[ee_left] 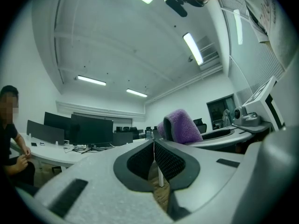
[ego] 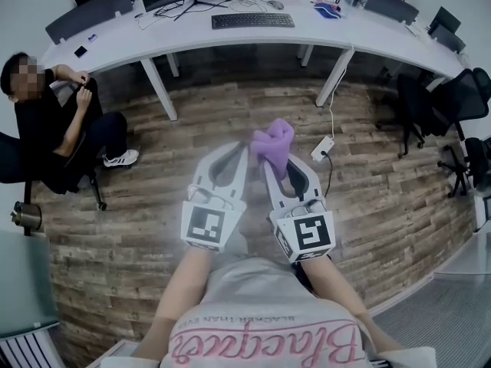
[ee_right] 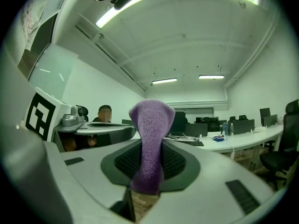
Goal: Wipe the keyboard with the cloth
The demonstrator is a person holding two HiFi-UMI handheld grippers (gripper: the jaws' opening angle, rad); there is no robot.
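Jaws of the right gripper (ee_right: 149,146) were seen clamped on a fuzzy purple cloth (ee_right: 148,125), which was folded and stood up past the textured black pads (ee_right: 176,161). The left gripper (ee_left: 153,143) was held beside it, jaws pressed together with nothing between. The flat black keyboard (ego: 252,21) lay well apart on the curved white counter (ego: 192,35).

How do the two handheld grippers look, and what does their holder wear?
Both the left gripper and the right gripper have white tapered shells with dark textured jaw pads. Each carries a cube with black-and-white square markers. The person wears a pale shirt with pink lettering.
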